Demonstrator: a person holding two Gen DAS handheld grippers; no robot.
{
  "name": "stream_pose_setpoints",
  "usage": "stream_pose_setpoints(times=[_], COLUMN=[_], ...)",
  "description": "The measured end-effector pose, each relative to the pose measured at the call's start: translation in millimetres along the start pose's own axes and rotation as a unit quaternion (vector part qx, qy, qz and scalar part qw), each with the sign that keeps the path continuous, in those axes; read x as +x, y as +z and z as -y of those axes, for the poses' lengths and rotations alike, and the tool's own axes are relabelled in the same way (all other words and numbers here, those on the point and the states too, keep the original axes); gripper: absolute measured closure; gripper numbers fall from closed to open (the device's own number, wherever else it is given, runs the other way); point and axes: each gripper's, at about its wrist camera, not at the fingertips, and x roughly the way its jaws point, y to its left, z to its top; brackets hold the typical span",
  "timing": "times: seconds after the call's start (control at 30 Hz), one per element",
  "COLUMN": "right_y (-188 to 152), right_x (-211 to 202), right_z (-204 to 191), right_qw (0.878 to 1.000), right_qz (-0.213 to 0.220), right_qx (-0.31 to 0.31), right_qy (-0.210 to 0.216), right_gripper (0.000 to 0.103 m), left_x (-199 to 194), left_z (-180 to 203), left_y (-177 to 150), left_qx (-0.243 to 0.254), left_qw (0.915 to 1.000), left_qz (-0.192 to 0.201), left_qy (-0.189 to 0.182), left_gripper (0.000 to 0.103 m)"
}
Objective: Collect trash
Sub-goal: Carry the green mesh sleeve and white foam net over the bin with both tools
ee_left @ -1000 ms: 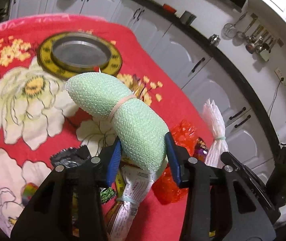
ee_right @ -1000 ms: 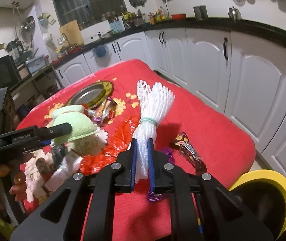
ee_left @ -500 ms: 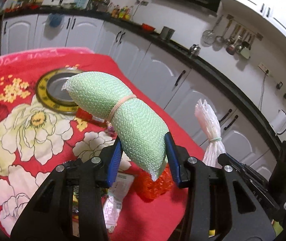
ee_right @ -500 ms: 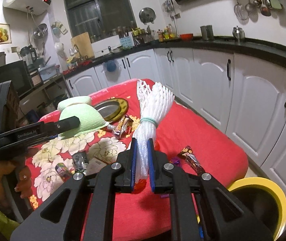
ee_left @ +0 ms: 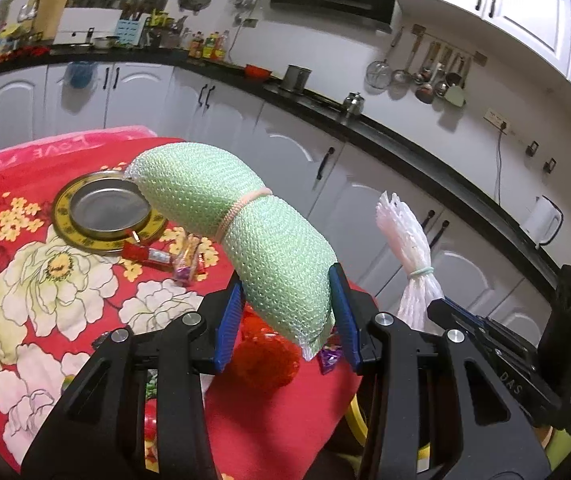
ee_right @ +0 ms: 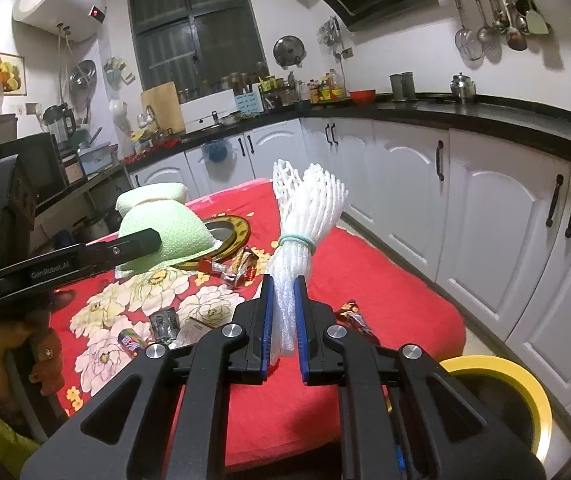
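Kitchen with white cabinets [ee_right: 481, 200] beyond a red floral cloth [ee_left: 65, 280]. Left gripper [ee_left: 285, 312] clamps green foam netting [ee_left: 245, 224]; right gripper [ee_right: 284, 320] clamps white foam netting [ee_right: 305, 216]. Wrappers [ee_right: 241, 268] ahead; yellow-rimmed bin [ee_right: 525, 392] below right.

The yellow-rimmed bin [ee_right: 501, 396] was partly hidden behind the right gripper [ee_right: 283, 320], and the picture's edge cut its lower part.

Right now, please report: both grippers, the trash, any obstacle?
Left gripper shut on green foam net roll. Right gripper shut on white foam net bundle. Both held above the table; wrappers remain there. Yellow-rimmed bin below right, path unobstructed.
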Motion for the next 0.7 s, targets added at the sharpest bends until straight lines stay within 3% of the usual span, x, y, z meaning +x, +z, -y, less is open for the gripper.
stream_pose_setpoints(times=[0.7], right_y=[-15.3], right_x=[-47.8], right_z=[48.2], right_qw=[0.997], right_qz=[0.013], right_qx=[0.03], right_qy=[-0.065], right_gripper=[0.093], left_x=[20.9], left_z=[71.1], left_y=[-21.8], left_qx=[0.077], left_qw=[0.9951], left_qz=[-0.031], left_qy=[-0.053], left_gripper=[0.069])
